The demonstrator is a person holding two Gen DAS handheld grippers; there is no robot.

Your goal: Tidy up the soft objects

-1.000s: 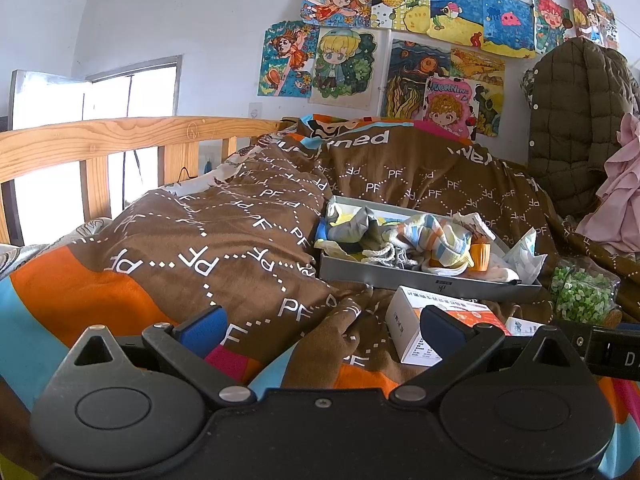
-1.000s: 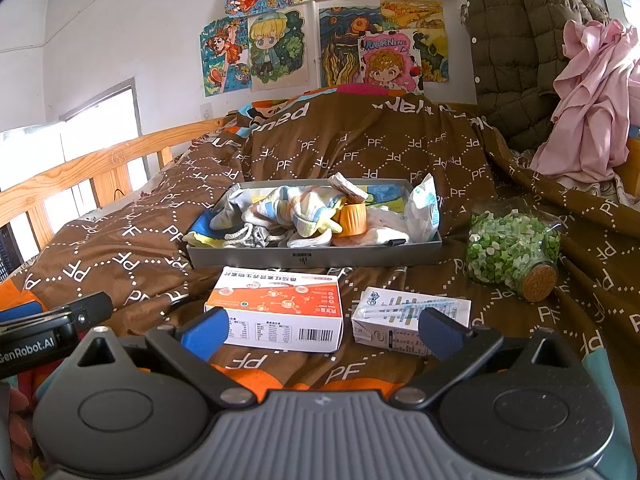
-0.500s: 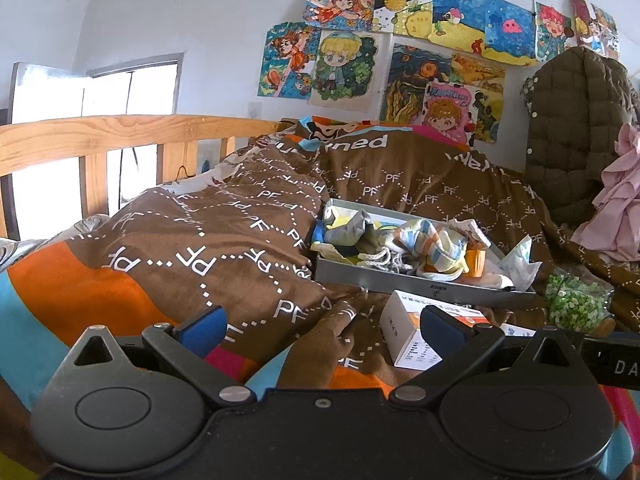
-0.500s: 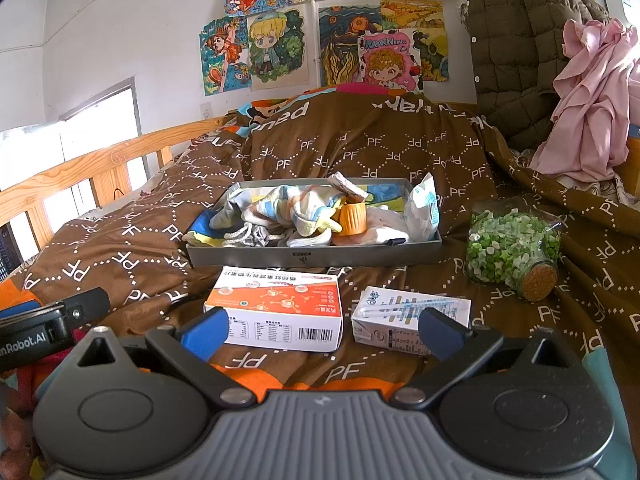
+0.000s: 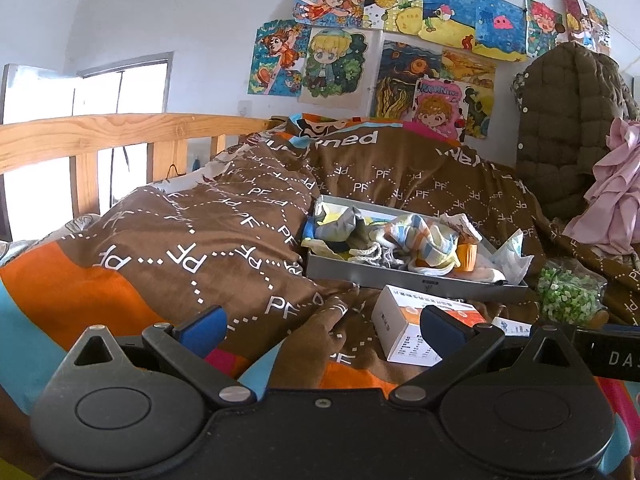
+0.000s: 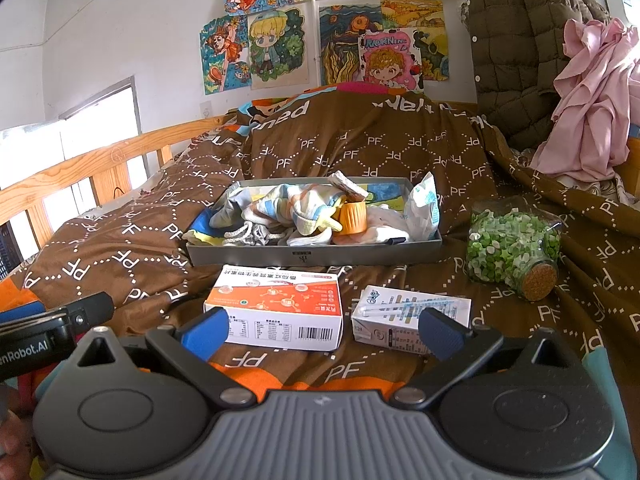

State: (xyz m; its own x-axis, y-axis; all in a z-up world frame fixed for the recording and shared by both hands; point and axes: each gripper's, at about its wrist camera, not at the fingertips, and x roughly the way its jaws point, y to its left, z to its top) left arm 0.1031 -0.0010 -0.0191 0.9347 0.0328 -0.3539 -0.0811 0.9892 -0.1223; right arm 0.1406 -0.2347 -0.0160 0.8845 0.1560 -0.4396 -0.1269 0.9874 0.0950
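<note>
Both grippers, left [image 5: 322, 326] and right [image 6: 324, 330], hover level above the bedspread [image 6: 400, 152], jaws wide, empty.

Bedroom clutter on a brown quilt [image 6: 360, 152]

An orange medicine box [image 6: 276, 306] lies beside a smaller white box [image 6: 404, 318]; a cork-stoppered jar [image 6: 514, 246] lies on its side; drawings [image 6: 280, 46] cover the wall, with a padded jacket [image 6: 520, 40] hanging.
</note>
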